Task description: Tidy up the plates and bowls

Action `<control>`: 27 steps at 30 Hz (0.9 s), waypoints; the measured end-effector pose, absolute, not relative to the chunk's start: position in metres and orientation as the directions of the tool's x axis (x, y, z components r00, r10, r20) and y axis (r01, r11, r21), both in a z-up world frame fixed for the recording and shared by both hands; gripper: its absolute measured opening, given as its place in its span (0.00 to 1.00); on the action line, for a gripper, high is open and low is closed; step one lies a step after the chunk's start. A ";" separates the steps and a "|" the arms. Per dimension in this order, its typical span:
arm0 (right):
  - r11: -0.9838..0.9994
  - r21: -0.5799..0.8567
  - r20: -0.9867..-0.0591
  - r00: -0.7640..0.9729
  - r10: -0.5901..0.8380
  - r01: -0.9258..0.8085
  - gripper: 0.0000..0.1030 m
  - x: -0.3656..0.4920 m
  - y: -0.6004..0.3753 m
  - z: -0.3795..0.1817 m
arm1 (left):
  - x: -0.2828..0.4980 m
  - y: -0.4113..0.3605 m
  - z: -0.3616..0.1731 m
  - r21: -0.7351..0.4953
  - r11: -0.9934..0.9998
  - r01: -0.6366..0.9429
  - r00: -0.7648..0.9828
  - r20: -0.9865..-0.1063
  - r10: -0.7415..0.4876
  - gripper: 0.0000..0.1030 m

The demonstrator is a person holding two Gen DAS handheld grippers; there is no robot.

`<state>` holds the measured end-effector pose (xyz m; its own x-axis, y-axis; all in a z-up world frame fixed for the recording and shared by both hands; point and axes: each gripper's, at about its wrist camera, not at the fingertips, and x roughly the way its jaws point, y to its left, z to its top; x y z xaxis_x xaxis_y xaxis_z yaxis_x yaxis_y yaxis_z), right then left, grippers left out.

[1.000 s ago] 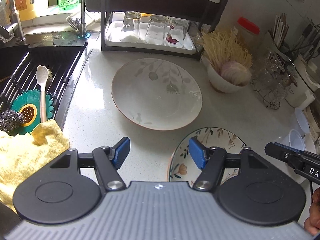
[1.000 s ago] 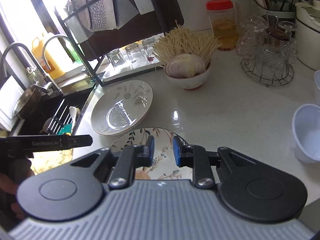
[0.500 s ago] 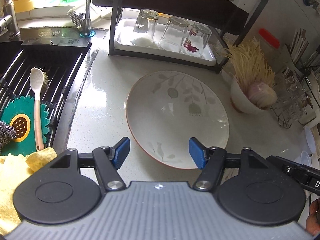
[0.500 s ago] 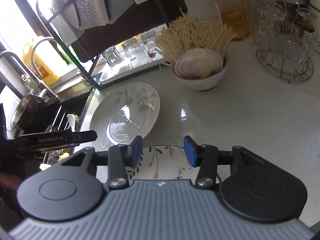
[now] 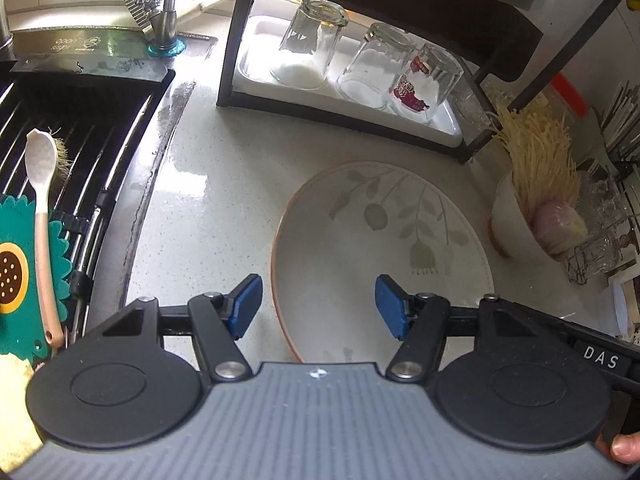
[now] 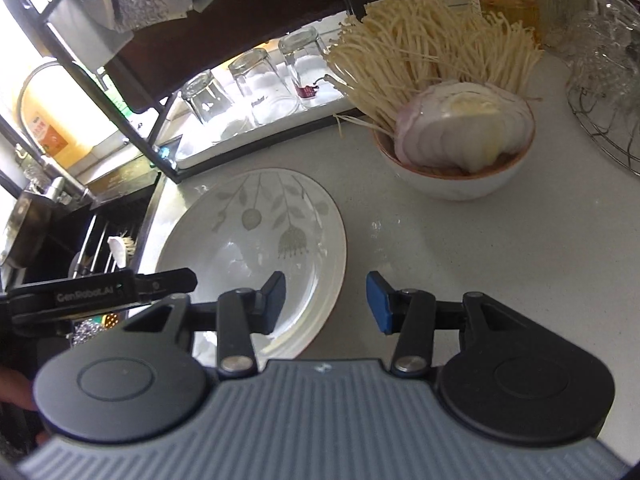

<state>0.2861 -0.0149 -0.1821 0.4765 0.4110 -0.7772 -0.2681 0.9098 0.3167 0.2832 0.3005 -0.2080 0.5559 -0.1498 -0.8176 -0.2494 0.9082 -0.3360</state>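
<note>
Left tool (image 5: 318, 304) angled down over the near-left rim of the leaf-patterned plate (image 5: 384, 248), blue pads apart and closing, the rim lying below the gap and neither pad pressing on it. Right tool (image 6: 326, 300) angled down over the near-right rim of the same plate (image 6: 256, 240), pads moderately apart, the left pad above the plate's inner slope and the right pad above bare table (image 6: 460, 248); nothing is gripped. The plate lies flat on the pale speckled table. Beyond the plate stands a black rack (image 5: 348, 116) whose white tray (image 5: 444, 120) carries three upturned glasses (image 5: 310, 44). To the right of the plate, close but apart from it, sits a white bowl (image 6: 456, 180) filled with enoki mushrooms (image 6: 432, 44) and sliced onion (image 6: 460, 128). To the left of the plate is the sink (image 5: 72, 160) with a black grid, on which rest a long-handled spoon (image 5: 42, 216) and a green flower-shaped mat (image 5: 24, 272). Farther right than the bowl, a wire holder with glassware (image 6: 608, 80). A fingertip of the person (image 5: 624, 448) shows at the lower right edge of the left view.
</note>
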 end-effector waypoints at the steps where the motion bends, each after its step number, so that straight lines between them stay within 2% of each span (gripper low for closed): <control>1: 0.912 0.313 -0.781 0.474 0.406 -0.265 0.46 0.289 -0.013 -0.184 | 0.286 0.302 -0.209 -0.333 0.912 -0.241 0.554 -0.819 -0.153 0.56; 5: 0.916 0.314 -0.794 0.461 0.398 -0.250 0.42 0.301 -0.008 -0.191 | 0.295 0.308 -0.214 -0.321 0.923 -0.210 0.544 -0.823 -0.162 0.44; 11: 0.923 0.310 -0.815 0.437 0.381 -0.226 0.41 0.313 -0.001 -0.200 | 0.309 0.313 -0.220 -0.311 0.933 -0.182 0.532 -0.829 -0.173 0.32; 12: 0.925 0.308 -0.816 0.437 0.378 -0.225 0.40 0.315 0.001 -0.201 | 0.311 0.313 -0.220 -0.312 0.933 -0.179 0.532 -0.829 -0.175 0.30; 14: 0.926 0.301 -0.822 0.431 0.373 -0.227 0.31 0.318 0.003 -0.203 | 0.314 0.315 -0.221 -0.308 0.935 -0.174 0.532 -0.829 -0.174 0.26; 17: 0.931 0.289 -0.828 0.429 0.361 -0.225 0.27 0.322 0.007 -0.203 | 0.317 0.318 -0.223 -0.310 0.936 -0.168 0.530 -0.828 -0.180 0.21; 27: 0.934 0.277 -0.837 0.422 0.349 -0.224 0.23 0.329 0.013 -0.206 | 0.321 0.323 -0.225 -0.327 0.933 -0.147 0.516 -0.831 -0.210 0.19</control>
